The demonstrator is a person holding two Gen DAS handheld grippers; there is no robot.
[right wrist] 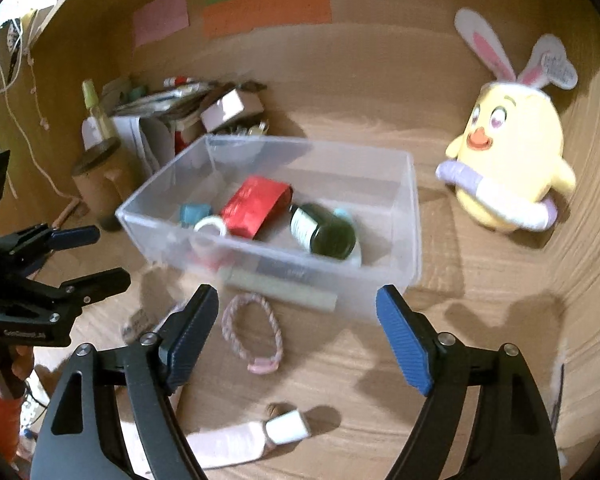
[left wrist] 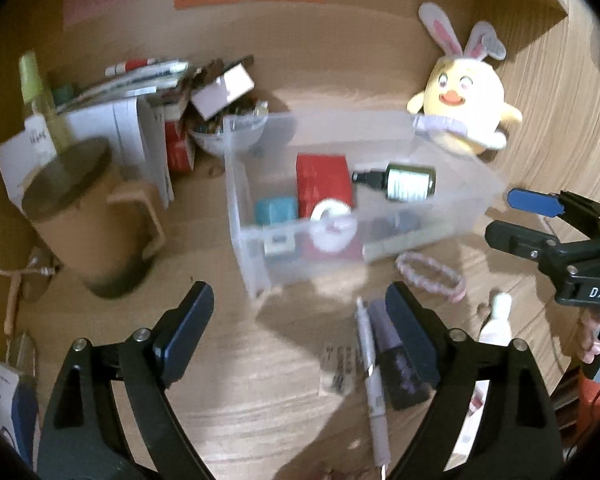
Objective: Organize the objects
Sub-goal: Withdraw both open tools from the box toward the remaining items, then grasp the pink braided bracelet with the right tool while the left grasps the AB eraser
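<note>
Two tongs gaping, left tongs (left wrist: 300, 320), right tongs (right wrist: 298, 336); clear plastic bin (right wrist: 364, 280), braided bracelet (right wrist: 252, 332)

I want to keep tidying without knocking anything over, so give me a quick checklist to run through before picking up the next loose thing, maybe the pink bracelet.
1. Right claw open and holding nothing: ok.
2. Left claw open and holding nothing: ok.
3. Pink bracelet lies flat on the desk in front of the clear bin, nothing on top of it: ok.
4. Room left in the bin beside the red packet and green bottle: ok, its right end looks free.
5. Path clear of other loose things: not ok, the white tube lies just near of the bracelet.
6. Bracelet clasp fastened: cannot tell, too blurred.
</note>
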